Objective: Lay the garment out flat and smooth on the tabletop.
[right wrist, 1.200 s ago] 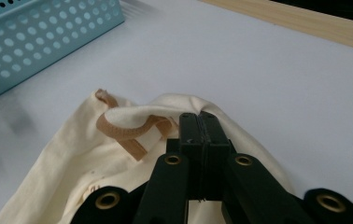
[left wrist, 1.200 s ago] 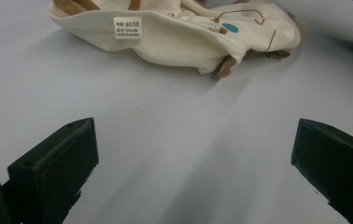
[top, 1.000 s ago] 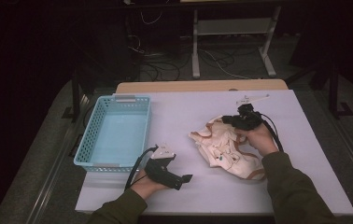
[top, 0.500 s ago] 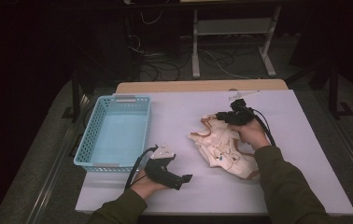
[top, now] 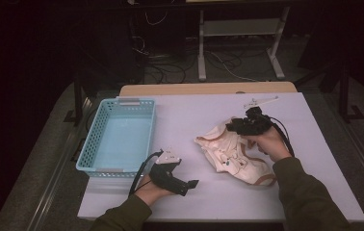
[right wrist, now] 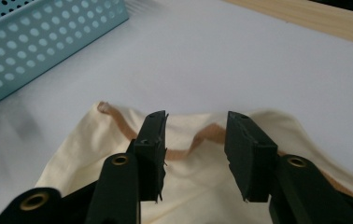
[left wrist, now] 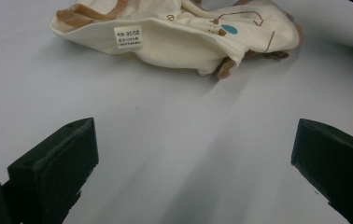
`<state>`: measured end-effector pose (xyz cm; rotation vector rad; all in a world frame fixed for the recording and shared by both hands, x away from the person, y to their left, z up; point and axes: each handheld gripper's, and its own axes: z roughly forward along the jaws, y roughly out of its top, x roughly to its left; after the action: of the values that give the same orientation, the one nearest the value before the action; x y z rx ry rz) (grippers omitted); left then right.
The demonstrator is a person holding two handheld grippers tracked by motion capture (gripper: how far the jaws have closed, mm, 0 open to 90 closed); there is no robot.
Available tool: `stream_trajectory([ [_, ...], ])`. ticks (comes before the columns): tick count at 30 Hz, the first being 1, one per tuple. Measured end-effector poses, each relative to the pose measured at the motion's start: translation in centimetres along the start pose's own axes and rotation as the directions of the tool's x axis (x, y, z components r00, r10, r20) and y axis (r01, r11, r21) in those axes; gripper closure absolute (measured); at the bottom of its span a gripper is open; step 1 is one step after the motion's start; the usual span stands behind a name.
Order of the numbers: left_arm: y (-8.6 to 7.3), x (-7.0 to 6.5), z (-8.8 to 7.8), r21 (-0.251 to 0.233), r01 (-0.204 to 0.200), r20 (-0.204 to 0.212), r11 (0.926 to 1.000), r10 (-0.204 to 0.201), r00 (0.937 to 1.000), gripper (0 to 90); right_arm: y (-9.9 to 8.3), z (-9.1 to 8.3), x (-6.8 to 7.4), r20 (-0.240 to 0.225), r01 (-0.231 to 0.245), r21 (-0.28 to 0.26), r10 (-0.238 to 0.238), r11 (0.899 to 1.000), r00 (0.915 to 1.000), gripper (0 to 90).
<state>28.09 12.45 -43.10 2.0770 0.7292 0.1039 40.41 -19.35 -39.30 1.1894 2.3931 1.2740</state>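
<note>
A cream garment [top: 233, 156] with brown trim lies crumpled on the white table [top: 189, 115], right of centre. My right gripper [top: 233, 127] hovers at its far edge, pointing left. In the right gripper view the gripper [right wrist: 195, 128] has its jaws partly apart after just opening; the garment [right wrist: 188, 191] and its brown trim show in the gap, and the pads do not press on it. My left gripper [top: 187, 185] rests near the front edge, open wide. In the left gripper view the gripper [left wrist: 193, 140] faces the garment [left wrist: 179, 37] across bare table.
A light blue perforated basket [top: 122, 102] stands at the table's left, and its wall [right wrist: 34, 42] shows in the right gripper view. A wooden strip [top: 209, 89] runs along the far edge. Metal stands and cables [top: 204, 57] sit on the dark floor beyond.
The right hand shifted a little left along the garment's far edge, then came back, and the garment's far edge now lies lower. The left gripper has stayed put.
</note>
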Motion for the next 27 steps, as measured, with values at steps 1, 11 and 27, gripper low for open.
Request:
stream_trajectory([
  [1, 0.0, 0.0, 0.0, 0.000, 0.001, 0.000, 1.0000, -0.001, 1.0000, 0.0, -0.2, -0.3, 0.1, -0.002, 0.003, 0.002, -0.003, 1.000, 1.0000, 55.3],
  [11, 0.0, 0.0, -0.1, -0.006, -0.004, -0.005, 1.0000, 0.004, 1.0000, 0.0, -2.3, -2.3, 0.6, -0.021, 0.014, 0.033, -0.013, 0.999, 0.9997, 52.3],
  [27, 0.1, 0.0, -0.2, -0.008, -0.002, -0.009, 1.0000, 0.002, 1.0000, 0.0, -5.7, -6.0, 0.4, 0.003, 0.023, 0.060, -0.023, 0.998, 0.9997, 48.8],
])
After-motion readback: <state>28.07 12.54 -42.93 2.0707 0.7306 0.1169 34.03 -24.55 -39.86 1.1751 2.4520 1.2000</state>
